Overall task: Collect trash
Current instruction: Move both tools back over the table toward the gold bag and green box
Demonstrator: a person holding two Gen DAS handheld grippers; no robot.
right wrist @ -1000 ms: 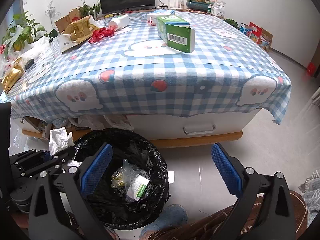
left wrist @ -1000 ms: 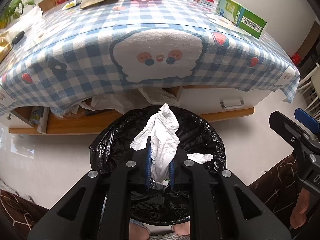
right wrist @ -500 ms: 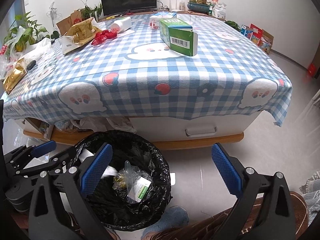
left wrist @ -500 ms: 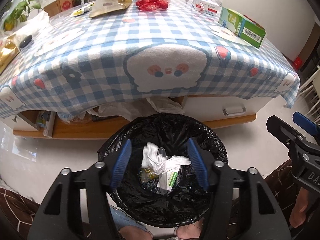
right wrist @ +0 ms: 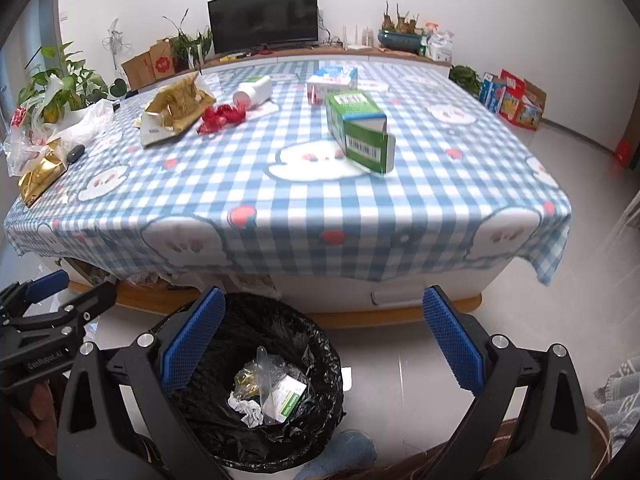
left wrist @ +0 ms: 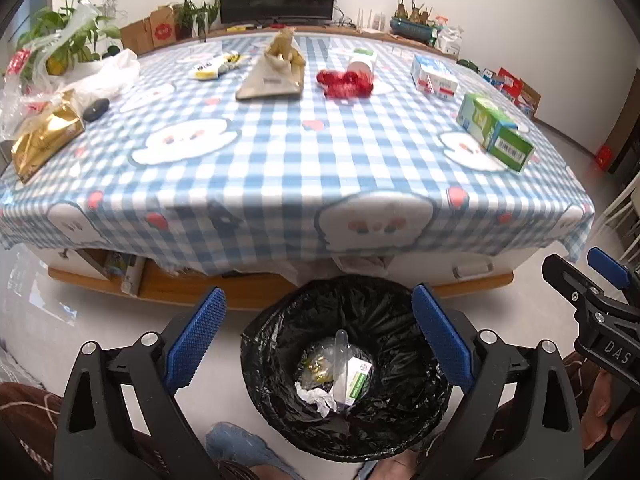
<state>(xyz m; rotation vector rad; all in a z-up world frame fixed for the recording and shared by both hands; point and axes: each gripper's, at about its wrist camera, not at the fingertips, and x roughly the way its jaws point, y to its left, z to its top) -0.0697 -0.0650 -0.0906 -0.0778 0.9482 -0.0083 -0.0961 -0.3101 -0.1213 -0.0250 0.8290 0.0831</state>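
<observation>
Now both jaws of the left hand-held gripper (left wrist: 316,336) are spread wide and nothing is held; the right hand-held gripper (right wrist: 320,340) is likewise spread. Crumpled tissue (left wrist: 318,398) is seen inside the black-lined bin (left wrist: 404,396), below the desk (left wrist: 280,168).

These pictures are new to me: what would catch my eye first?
Probably the blue checked tablecloth with cartoon faces, filling the middle, littered with a green carton at the right, red wrappers and a gold bag at the left edge. Below it on the floor stands a bin with a black liner, trash already inside, framed by the open left gripper.
</observation>
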